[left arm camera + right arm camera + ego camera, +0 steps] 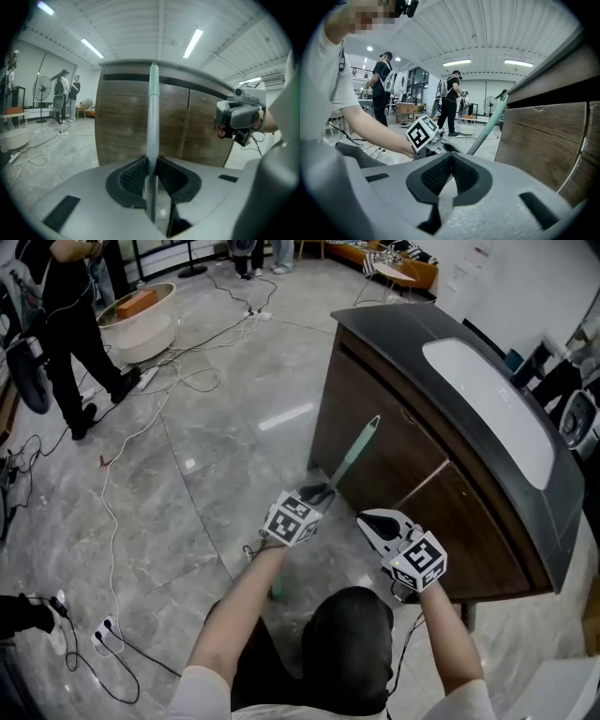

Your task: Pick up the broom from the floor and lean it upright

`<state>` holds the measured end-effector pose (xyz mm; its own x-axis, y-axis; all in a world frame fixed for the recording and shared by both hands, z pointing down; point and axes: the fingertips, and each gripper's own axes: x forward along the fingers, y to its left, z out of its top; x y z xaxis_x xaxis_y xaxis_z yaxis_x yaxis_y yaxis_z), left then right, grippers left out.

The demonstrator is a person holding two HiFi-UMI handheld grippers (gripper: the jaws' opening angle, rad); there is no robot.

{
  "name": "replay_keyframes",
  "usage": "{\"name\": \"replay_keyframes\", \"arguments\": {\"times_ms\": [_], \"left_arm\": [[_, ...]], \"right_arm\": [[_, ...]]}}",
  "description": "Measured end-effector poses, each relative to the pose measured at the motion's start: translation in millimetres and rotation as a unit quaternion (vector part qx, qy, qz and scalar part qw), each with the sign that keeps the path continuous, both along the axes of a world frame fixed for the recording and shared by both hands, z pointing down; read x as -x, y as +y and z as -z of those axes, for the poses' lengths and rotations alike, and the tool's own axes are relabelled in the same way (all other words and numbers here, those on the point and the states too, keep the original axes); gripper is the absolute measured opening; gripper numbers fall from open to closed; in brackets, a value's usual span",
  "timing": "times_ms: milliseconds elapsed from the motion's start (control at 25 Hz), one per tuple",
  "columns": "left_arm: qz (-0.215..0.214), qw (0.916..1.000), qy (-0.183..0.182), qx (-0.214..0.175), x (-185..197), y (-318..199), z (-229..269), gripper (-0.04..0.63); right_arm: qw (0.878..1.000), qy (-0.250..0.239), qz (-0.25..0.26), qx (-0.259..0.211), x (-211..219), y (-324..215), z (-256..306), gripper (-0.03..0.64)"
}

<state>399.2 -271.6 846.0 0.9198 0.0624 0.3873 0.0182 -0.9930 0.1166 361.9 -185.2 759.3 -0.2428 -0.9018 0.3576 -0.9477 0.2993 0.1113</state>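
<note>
The broom's pale green handle (352,456) slants up toward the front of a dark wooden counter (403,446), its top end close to the counter's upper edge. My left gripper (319,493) is shut on the handle low down. In the left gripper view the handle (153,112) rises straight from between the pads of the left gripper (152,161), with the counter (126,126) right behind it. My right gripper (375,521) hangs just to the right, shut and holding nothing. In the right gripper view its pads meet with nothing between them (451,157), and the handle (490,126) passes beyond them.
Cables (178,371) trail over the grey marble floor, with a power strip (103,629) at the lower left. A person in black (66,324) stands at the far left beside a white tub (141,320). A white panel (487,409) lies on the counter top.
</note>
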Motion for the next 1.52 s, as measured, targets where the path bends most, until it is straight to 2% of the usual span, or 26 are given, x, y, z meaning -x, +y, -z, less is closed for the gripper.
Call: {"name": "replay_keyframes", "arguments": {"times_ms": [200, 400, 680, 800, 1080, 1360, 1520], "left_arm": [[-0.018, 0.9998, -0.007, 0.008, -41.6, 10.4, -4.9, 0.069], [-0.016, 0.9998, -0.006, 0.011, -68.7, 11.1, -11.9, 0.071], [-0.024, 0.9997, 0.002, -0.007, -74.1, 13.3, -13.8, 0.080], [-0.025, 0.9996, 0.004, -0.010, -74.1, 10.0, -10.4, 0.125], [-0.025, 0.9993, 0.012, -0.026, -53.7, 11.6, 10.0, 0.150], [-0.033, 0.9976, 0.029, -0.055, -16.1, 23.6, 49.6, 0.149], [-0.035, 0.9964, 0.046, -0.063, 10.7, 30.7, 72.2, 0.149]], "right_arm": [[1.000, -0.004, -0.011, -0.010, -17.2, 0.3, 1.3, 0.002], [1.000, -0.002, -0.020, -0.011, -35.3, 7.0, 5.3, 0.002], [0.999, -0.008, -0.033, -0.005, -50.6, 16.3, -3.5, 0.002], [1.000, -0.002, -0.027, -0.001, -47.7, 14.3, -1.9, 0.002], [1.000, 0.025, -0.012, 0.004, -33.9, 15.4, 8.5, 0.002], [0.999, 0.014, -0.035, -0.013, -24.0, 13.2, 25.1, 0.002], [0.999, 0.017, -0.030, -0.017, -5.2, 12.1, 32.6, 0.002]]}}
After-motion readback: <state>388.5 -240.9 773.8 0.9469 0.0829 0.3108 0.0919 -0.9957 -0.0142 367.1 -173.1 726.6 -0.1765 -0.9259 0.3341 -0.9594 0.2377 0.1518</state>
